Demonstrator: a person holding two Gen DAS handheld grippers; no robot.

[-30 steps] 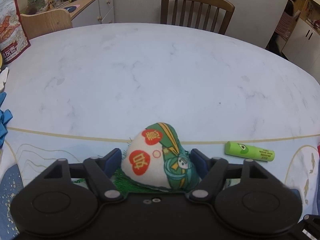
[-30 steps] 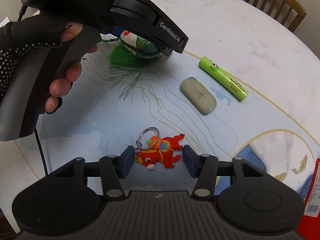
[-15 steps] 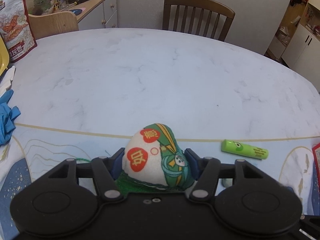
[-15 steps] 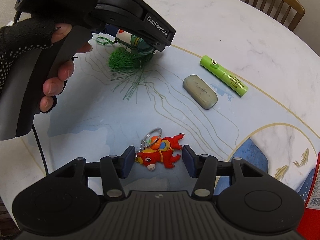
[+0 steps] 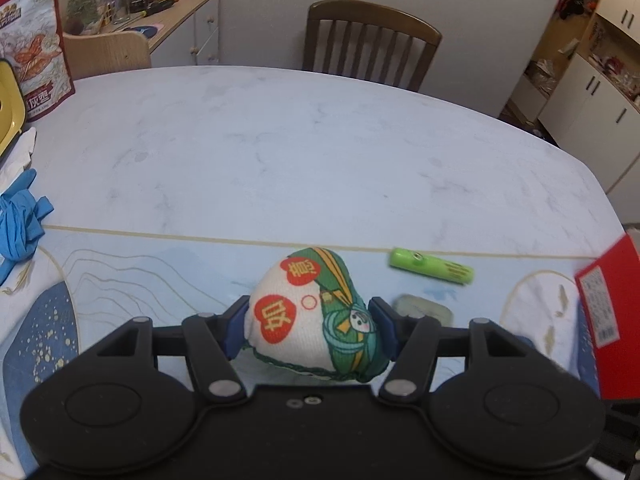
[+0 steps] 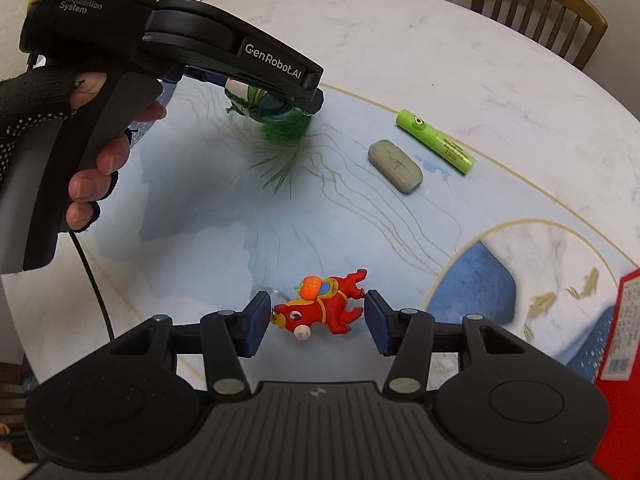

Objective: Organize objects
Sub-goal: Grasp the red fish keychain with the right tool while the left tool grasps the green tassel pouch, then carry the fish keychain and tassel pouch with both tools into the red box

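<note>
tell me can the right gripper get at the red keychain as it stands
Probably yes. The right gripper is open with the red keychain lying on the mat between its fingers, nothing over it. The left gripper is off to the far side, shut on the pouch.

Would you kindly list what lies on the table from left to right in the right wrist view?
Green tassel → red keychain → grey eraser → green tube → red box.
</note>
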